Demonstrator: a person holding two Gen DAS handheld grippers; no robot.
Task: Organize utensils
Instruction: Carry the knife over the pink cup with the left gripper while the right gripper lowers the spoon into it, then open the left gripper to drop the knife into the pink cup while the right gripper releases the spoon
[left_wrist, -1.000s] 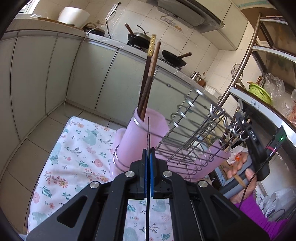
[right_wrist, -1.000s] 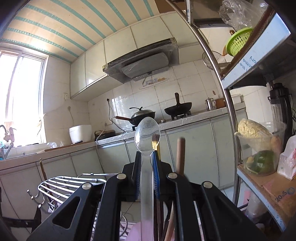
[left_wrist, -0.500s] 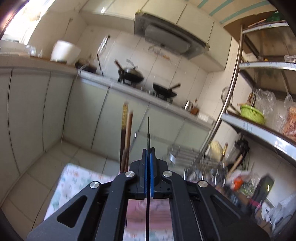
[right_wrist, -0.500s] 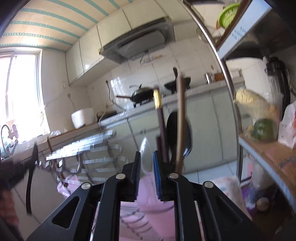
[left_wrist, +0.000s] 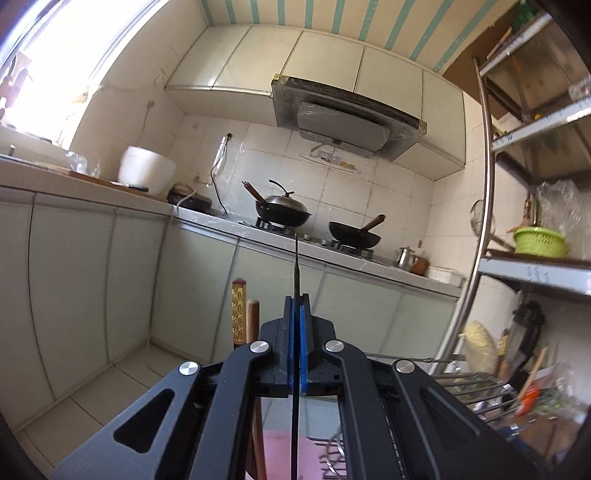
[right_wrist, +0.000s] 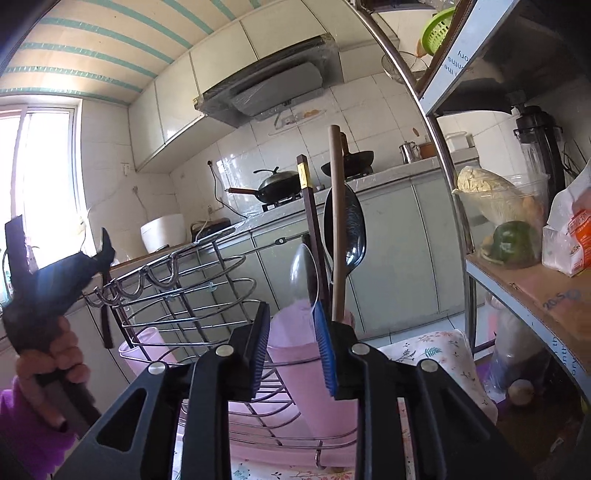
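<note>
My left gripper (left_wrist: 296, 301) is shut on a thin black utensil seen edge-on (left_wrist: 296, 266), held upright above the pink holder (left_wrist: 280, 446). The left gripper also shows in the right wrist view (right_wrist: 55, 273), raised at the left. My right gripper (right_wrist: 291, 325) is open and empty, just in front of a pink utensil cup (right_wrist: 310, 347). In that cup stand a clear spoon (right_wrist: 304, 271), a black spoon (right_wrist: 349, 229) and two dark chopsticks (right_wrist: 334, 206). The chopstick tops (left_wrist: 242, 314) show in the left wrist view.
A wire drying rack (right_wrist: 184, 295) holds the cup and a second pink cup (right_wrist: 147, 347), on a floral cloth (right_wrist: 436, 350). A metal shelf unit (right_wrist: 517, 280) with food stands right. Kitchen counter with woks (left_wrist: 284, 214) lies behind.
My right gripper opened and left the clear spoon standing in the pink cup. My left gripper rose and tilted upward with the black utensil still held.
</note>
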